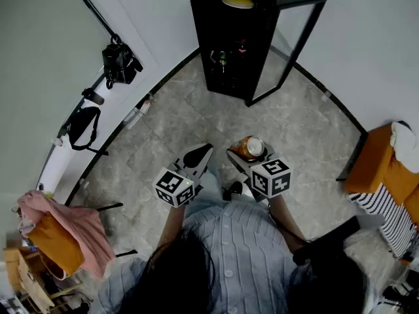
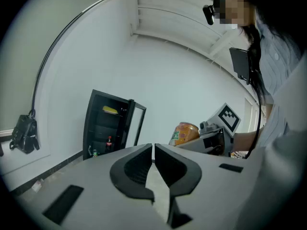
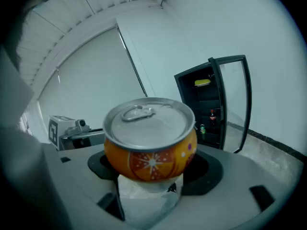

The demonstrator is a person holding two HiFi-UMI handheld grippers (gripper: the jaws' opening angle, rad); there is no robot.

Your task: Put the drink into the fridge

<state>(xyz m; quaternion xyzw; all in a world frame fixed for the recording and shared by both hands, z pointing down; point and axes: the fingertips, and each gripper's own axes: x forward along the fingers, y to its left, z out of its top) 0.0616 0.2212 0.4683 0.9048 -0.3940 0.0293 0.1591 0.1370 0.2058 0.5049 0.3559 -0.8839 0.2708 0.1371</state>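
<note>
Grips the orange drink can (image 3: 149, 138) in the right gripper (image 1: 252, 154), with jaws spread wide against its sides and the lid on top. Holds the left gripper (image 2: 153, 150) alongside, jaws nearly together, nothing between. Faces the black fridge (image 1: 226, 51) across the stone floor (image 1: 177, 129) — glass door (image 1: 298, 38) open, bottles inside, well apart from the can.

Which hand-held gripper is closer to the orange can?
Right. The right hand-held gripper grips the orange can between its jaws; the left hand-held gripper, shut, is beside it, not touching.
</note>
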